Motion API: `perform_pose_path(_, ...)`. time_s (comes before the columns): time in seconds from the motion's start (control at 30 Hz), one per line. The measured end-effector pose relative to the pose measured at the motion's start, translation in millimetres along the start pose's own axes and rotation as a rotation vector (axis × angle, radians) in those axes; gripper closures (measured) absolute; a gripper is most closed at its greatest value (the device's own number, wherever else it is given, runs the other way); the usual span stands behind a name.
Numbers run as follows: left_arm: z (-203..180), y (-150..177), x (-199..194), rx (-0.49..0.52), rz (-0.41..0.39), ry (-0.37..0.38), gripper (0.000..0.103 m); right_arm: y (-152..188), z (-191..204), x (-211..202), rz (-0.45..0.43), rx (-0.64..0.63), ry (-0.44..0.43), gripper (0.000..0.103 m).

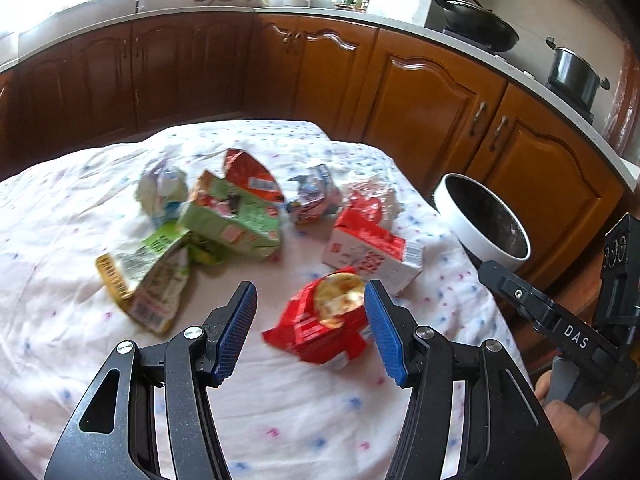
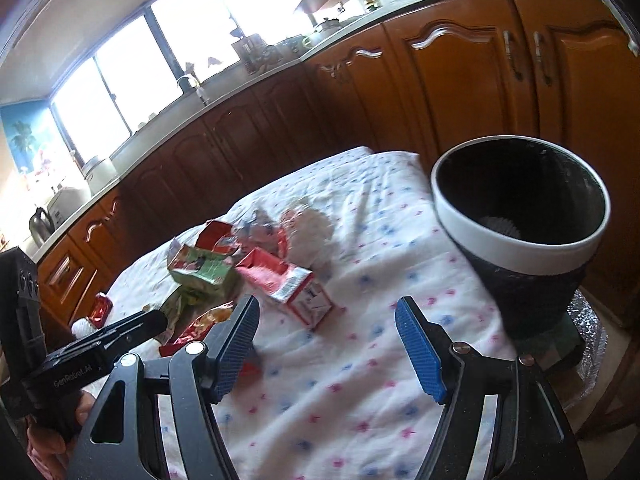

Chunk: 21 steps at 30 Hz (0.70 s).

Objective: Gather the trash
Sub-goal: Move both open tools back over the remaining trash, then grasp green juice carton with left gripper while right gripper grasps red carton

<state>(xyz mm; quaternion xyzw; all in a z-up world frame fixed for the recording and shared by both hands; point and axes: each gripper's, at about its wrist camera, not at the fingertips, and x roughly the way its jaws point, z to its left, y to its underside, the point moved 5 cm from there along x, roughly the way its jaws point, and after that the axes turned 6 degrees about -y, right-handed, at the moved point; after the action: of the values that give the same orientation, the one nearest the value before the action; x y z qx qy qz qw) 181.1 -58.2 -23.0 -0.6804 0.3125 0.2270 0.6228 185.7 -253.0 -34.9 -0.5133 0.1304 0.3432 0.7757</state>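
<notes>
Crumpled trash lies on a white dotted tablecloth (image 1: 60,220): a red snack wrapper (image 1: 324,320), a red-and-white carton (image 1: 368,252), a green carton (image 1: 232,216), a green-yellow packet (image 1: 148,284) and more wrappers behind. My left gripper (image 1: 310,330) is open, its blue pads on either side of the red snack wrapper, just above it. My right gripper (image 2: 326,344) is open and empty over bare cloth. A black bin with a white rim (image 2: 520,220) stands at the table's right edge, also in the left wrist view (image 1: 484,220).
Brown kitchen cabinets (image 1: 420,92) curve around behind the table. A wok (image 1: 476,20) and a pot (image 1: 572,72) sit on the counter. The right gripper's body (image 1: 560,328) shows at the right of the left wrist view.
</notes>
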Motion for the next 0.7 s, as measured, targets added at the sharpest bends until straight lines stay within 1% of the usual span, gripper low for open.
perform_pose_path(0.17,23,0,4,-0.044,0.015,-0.019,0.046,5,15,16,0.039,-0.053,-0.019,0.031)
perform_pose_path(0.37,42,-8,16,-0.077,0.037,-0.043,0.046,0,21,37,0.076,-0.110,-0.025,0.031)
perform_pose_path(0.63,63,-44,47,-0.061,0.038,-0.084,0.046,-13,24,59,0.108,-0.143,-0.055,0.031)
perform_pose_path(0.7,67,-53,58,-0.047,0.053,-0.091,0.046,-14,25,64,0.114,-0.146,-0.067,0.031)
